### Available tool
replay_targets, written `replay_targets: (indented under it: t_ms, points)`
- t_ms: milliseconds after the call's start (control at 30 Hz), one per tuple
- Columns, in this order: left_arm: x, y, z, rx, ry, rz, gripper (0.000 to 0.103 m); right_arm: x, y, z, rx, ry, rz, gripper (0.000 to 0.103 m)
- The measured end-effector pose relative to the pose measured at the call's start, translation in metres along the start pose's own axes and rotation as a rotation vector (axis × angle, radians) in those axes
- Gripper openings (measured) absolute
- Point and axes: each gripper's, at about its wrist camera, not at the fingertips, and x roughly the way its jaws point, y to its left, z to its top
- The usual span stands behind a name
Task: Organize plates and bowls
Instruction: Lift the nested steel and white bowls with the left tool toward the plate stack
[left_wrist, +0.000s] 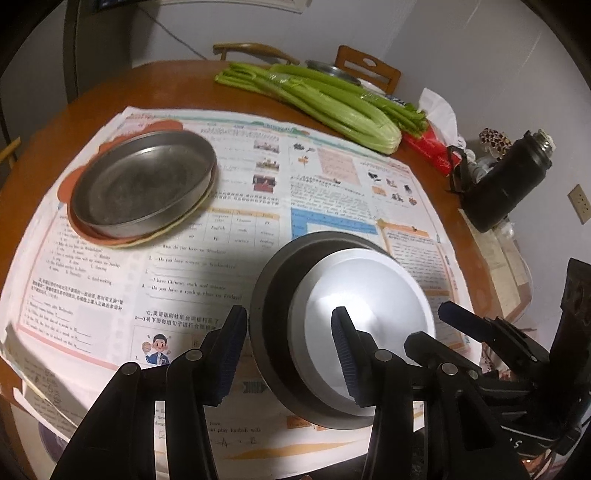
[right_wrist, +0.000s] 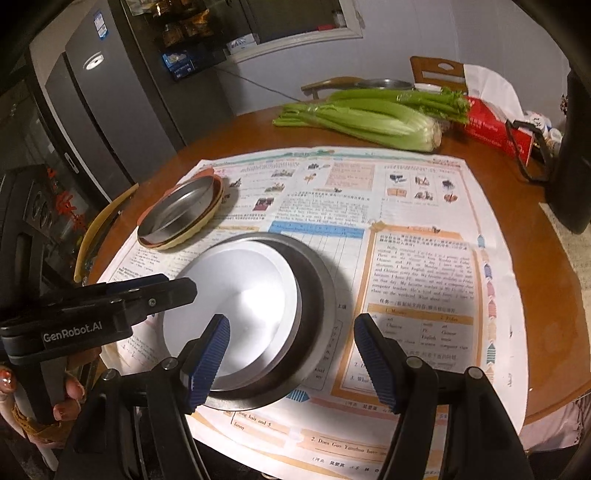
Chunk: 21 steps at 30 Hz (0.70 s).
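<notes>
With the left gripper (left_wrist: 291, 354) and the right gripper (right_wrist: 291, 360) both standing apart astride opposite rims of the upturned metal bowls (right_wrist: 251, 317) at lower centre of each frame, an uneven squeeze could skid the smooth stack across the loose worksheet (right_wrist: 417, 266).
</notes>
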Motion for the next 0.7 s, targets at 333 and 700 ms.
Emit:
replay_targets:
  t_ms: [333, 700]
  points:
    - [0.025, 0.000, -0.003, -0.002, 0.048, -0.013, 0.049, 0.021, 0.002, -0.007, -0.001, 0.058, 0.023, 0.070]
    - [0.037, 0.001, -0.005, -0.003, 0.065, -0.043, 0.049, 0.030, 0.015, -0.010, -0.048, 0.069, 0.024, 0.071]
